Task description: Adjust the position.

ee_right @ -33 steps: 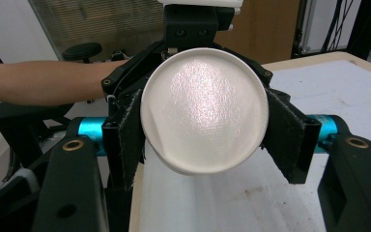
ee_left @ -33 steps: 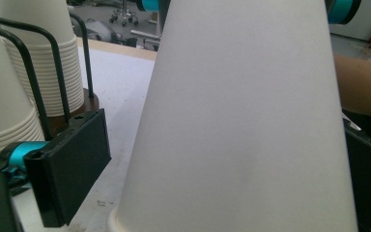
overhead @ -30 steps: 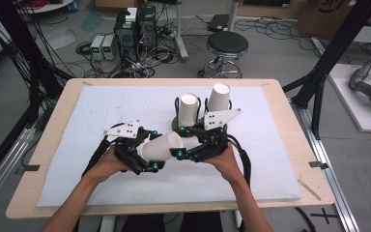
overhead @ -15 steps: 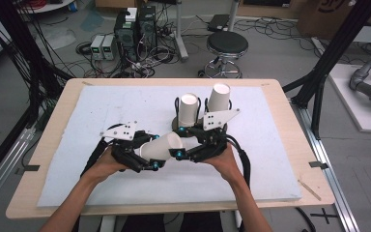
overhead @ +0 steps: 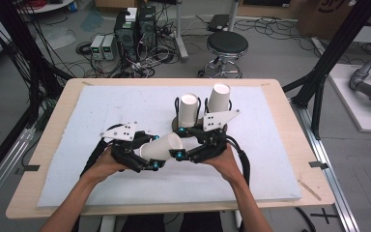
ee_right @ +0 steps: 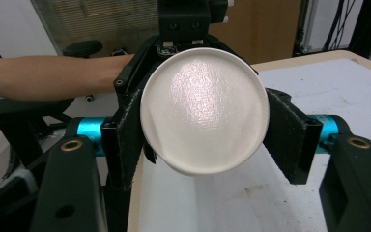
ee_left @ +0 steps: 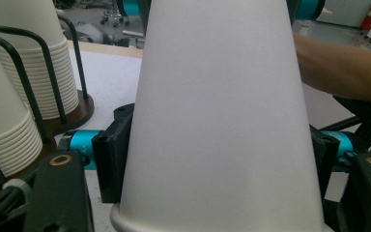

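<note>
A white paper cup (overhead: 162, 146) lies on its side in the air just above the white mat, held between both grippers. My left gripper (overhead: 147, 159) is shut on its wider half; in the left gripper view its pads (ee_left: 110, 162) press the cup (ee_left: 217, 121) from both sides, and those jaws have just been closing. My right gripper (overhead: 186, 151) holds the narrow end. In the right gripper view the cup's round base (ee_right: 205, 108) faces the camera with both pads (ee_right: 128, 135) still against it, while the jaws have just been opening slightly.
Two stacks of white cups (overhead: 189, 110) (overhead: 219, 98) stand in a black wire holder on a dark round base (overhead: 178, 126) just behind the grippers; the left gripper view has them at its left (ee_left: 29, 58). The wooden table edge (overhead: 290, 116) frames the mat.
The left gripper's jaws have closed onto the cup. Both hands and the cup have stayed where they were.
</note>
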Tool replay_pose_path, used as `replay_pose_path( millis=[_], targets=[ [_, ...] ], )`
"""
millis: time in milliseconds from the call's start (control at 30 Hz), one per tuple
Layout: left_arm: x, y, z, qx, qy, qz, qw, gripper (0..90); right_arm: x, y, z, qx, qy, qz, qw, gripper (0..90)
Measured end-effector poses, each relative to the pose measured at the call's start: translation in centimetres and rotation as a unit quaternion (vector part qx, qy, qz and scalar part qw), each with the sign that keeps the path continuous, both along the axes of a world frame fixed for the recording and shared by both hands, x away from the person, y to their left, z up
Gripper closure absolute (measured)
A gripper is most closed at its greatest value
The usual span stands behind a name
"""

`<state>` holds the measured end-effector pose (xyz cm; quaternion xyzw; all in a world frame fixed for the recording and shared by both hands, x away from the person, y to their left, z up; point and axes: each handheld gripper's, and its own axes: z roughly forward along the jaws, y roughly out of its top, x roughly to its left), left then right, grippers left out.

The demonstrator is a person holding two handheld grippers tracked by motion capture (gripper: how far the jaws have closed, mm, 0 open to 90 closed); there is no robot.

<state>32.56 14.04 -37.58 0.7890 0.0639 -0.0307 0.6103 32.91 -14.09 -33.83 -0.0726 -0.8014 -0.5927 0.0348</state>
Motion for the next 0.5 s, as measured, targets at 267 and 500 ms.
replay_pose_path(
  millis=[267,500],
  targets=[
    [0.0,0.27,0.16,-0.003,-0.002,0.005,1.0,30.0,-0.09,0.09,0.08,-0.008,-0.001,-0.008,0.9999,15.4],
    [-0.45,0.97,0.73,0.013,0.0,0.013,0.9998,29.4,-0.36,-0.15,0.51,-0.041,-0.013,-0.023,0.9988,15.3]
  ],
)
